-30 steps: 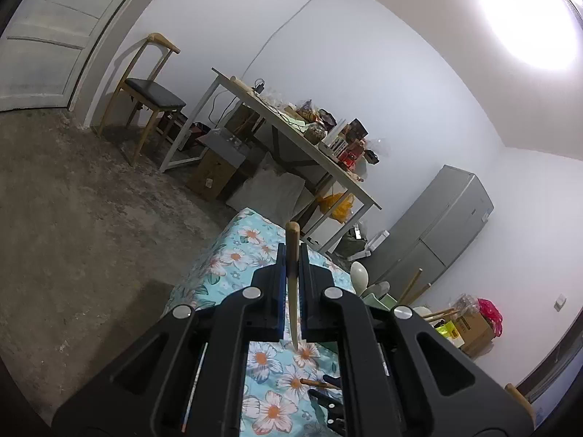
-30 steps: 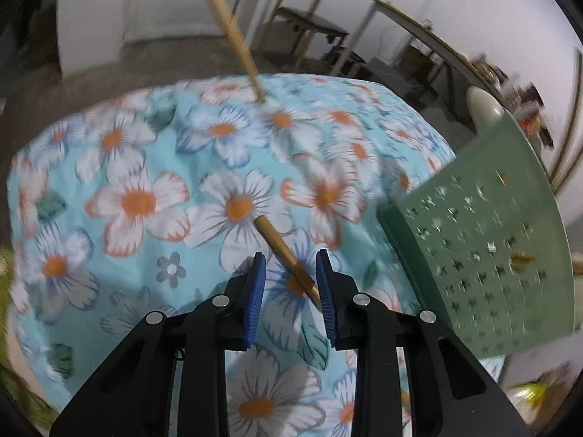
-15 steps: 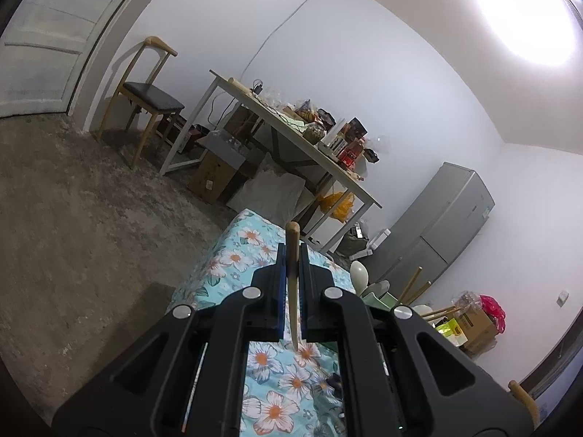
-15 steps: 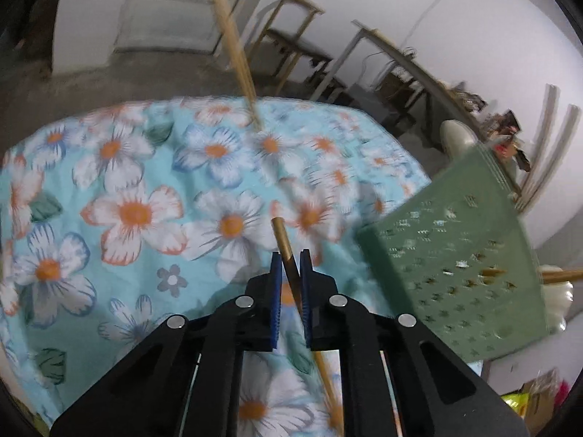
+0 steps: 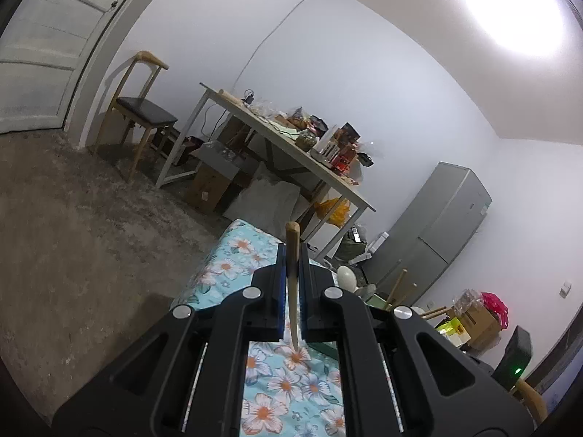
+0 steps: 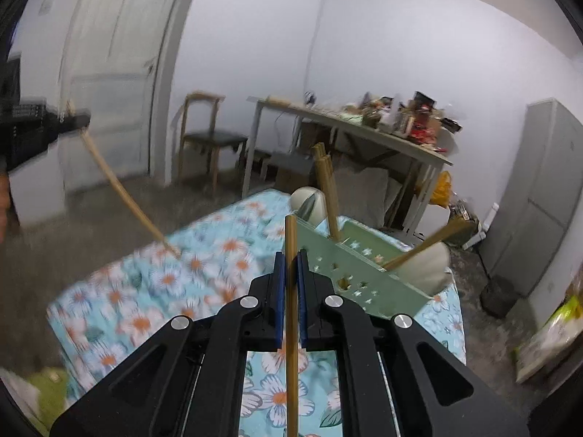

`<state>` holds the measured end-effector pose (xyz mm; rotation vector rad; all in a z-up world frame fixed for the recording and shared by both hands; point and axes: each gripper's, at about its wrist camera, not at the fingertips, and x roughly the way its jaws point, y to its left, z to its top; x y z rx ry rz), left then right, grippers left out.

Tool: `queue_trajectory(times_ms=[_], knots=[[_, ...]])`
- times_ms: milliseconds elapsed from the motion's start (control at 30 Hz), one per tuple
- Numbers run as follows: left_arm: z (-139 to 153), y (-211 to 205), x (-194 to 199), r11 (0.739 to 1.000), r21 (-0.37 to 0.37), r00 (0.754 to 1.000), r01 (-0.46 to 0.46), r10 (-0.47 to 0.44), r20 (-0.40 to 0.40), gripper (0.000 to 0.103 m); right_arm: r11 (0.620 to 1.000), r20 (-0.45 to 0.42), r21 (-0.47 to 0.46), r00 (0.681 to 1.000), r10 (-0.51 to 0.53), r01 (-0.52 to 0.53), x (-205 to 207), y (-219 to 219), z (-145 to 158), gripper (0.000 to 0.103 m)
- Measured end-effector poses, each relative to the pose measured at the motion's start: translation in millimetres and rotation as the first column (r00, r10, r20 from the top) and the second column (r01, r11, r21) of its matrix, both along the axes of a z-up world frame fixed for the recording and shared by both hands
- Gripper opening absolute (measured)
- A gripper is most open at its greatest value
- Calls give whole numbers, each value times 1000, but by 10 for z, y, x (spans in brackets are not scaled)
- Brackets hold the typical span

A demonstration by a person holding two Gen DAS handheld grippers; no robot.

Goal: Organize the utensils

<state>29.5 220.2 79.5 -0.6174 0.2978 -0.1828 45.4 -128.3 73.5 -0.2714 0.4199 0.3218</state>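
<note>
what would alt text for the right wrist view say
The right hand-held gripper is shut on a wooden chopstick above a blue floral tablecloth. Just beyond stands a green perforated utensil holder with chopsticks and spoons in it; at left, another chopstick slants down.

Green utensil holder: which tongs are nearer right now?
Right. The right tongs sit just beside the green utensil holder, gripping a chopstick; the left tongs are off over the table's far side.
</note>
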Motion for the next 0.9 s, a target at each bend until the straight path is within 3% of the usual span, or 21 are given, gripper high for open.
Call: queue_trajectory(times_ms=[267,500,733,900], knots=[[318,-174,-55,998,32,994,52,-55,90,4,980,62,193,996,-71,58,-180,-472,359,6],[744,-515,24,985,46,963,166,-172,205,4,941,96,330,989,-110,73,-314,-784,508,6],[1028,-1002,108,963,78,917,259,-270,295,4,922,105,380,987,-122,74,-375,-979,511,6],[1071,-1388,322,950,141,904,279,-309,295,4,911,96,404,987,-129,80,-326,-1053,464,6]])
